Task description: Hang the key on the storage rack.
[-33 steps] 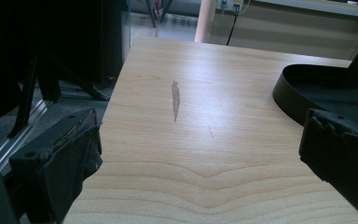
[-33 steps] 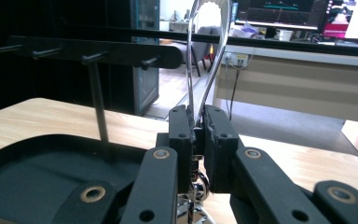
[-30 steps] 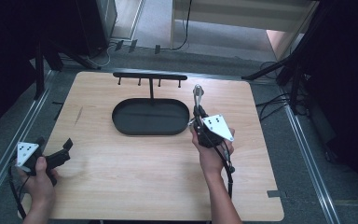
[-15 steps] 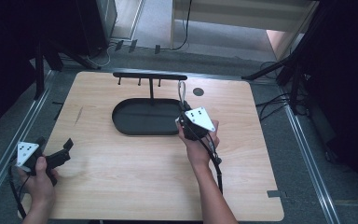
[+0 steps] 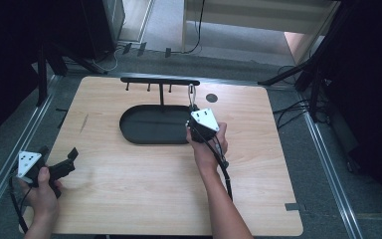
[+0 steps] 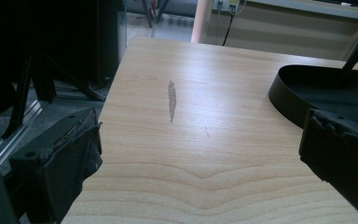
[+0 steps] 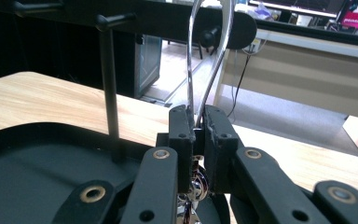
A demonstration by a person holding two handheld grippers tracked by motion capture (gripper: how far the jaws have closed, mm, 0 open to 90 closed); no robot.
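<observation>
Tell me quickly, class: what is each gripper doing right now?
Left gripper: open, empty, jaws wide apart above the table.
Right gripper: shut on a shiny metal loop, held up by the black rack.

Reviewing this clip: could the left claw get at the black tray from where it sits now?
Probably yes. The left claw hangs open at the table's near left corner, and bare wood lies between it and the black tray; the right claw is at the tray's far right end.

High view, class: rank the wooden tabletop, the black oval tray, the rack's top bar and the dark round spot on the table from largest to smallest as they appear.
1. Wooden tabletop
2. Black oval tray
3. Rack's top bar, long but thin
4. Dark round spot
The bar stands raised, nearer the camera, but the order stays clear.
</observation>
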